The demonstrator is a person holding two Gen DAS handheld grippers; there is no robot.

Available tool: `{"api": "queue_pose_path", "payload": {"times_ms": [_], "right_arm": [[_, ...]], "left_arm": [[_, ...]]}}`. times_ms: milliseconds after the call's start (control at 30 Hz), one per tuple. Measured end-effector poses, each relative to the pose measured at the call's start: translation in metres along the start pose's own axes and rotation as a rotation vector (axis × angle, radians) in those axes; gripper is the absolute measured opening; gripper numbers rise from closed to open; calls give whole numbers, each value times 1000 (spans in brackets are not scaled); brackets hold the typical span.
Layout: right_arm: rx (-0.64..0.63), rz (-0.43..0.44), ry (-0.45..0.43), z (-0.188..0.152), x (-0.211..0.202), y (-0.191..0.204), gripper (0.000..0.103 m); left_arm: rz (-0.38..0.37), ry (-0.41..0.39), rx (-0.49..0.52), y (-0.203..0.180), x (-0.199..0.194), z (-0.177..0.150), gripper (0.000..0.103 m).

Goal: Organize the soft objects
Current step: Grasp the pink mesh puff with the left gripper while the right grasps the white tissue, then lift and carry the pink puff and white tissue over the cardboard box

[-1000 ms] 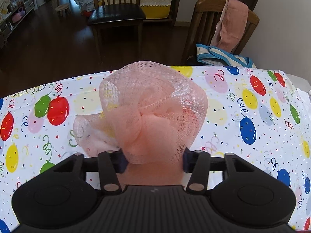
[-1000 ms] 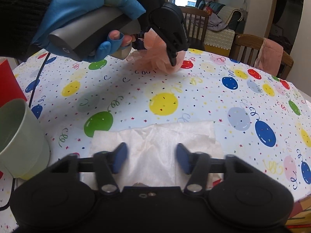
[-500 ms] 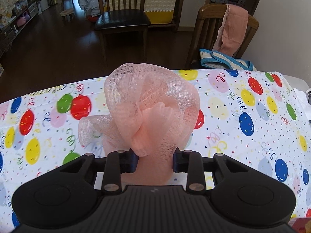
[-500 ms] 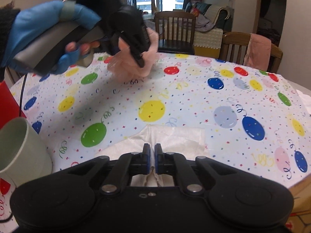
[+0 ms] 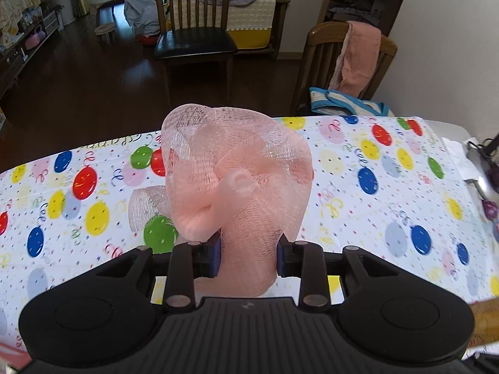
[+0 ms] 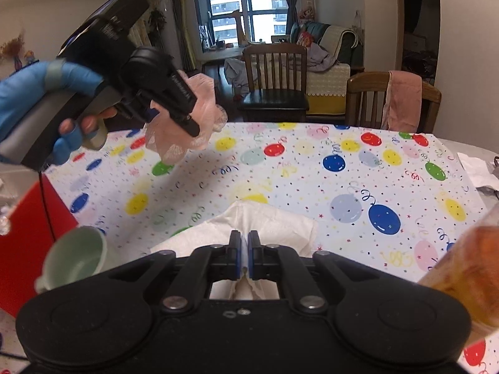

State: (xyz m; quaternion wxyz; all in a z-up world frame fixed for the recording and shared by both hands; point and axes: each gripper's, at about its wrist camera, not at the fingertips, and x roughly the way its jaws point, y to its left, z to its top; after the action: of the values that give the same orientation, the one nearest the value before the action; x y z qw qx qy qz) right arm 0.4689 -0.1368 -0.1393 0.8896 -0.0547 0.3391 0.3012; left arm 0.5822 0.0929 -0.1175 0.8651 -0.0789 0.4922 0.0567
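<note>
Pink netting fills my left view: the mesh puff [image 5: 237, 184] is squeezed between the fingers of my left gripper [image 5: 248, 257], up in the air above the balloon tablecloth [image 5: 389, 193]. It hides the table part behind it. My right gripper [image 6: 244, 257] is pinched tight on the white tissue [image 6: 280, 221], which bunches up into a fold; its near end is hidden under the gripper. A green cup [image 6: 75, 257] sits at my left, partly cut off. Something orange [image 6: 467, 268] at the right is too blurry to name.

Right tongs [image 6: 244, 257] pinch white cloth [image 6: 265, 221] near; left tongs [image 6: 174, 106] hold pink mesh pouf [image 6: 187, 124] above surface [image 6: 312, 171], far left; green cup [image 6: 75, 255] near left.
</note>
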Motion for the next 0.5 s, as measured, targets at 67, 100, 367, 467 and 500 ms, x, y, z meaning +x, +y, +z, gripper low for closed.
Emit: {"api": "queue_pose_path", "payload": {"times_ms": [67, 100, 367, 467, 500], "right_arm": [[1, 6, -8, 3, -10, 3, 4], [-1, 6, -13, 4, -15, 5, 4], [-26, -12, -65, 13, -56, 24, 3], [-27, -31, -79, 14, -67, 30, 4], [-26, -38, -83, 14, -70, 32, 4]], "left_arm": [[-12, -4, 4, 2, -13, -6, 31], [-17, -4, 7, 3, -19, -10, 31], [-76, 5, 29, 12, -67, -39, 31], [-89, -27, 56, 11, -86, -45, 31], [-94, -45, 65, 11, -94, -46, 31]]}}
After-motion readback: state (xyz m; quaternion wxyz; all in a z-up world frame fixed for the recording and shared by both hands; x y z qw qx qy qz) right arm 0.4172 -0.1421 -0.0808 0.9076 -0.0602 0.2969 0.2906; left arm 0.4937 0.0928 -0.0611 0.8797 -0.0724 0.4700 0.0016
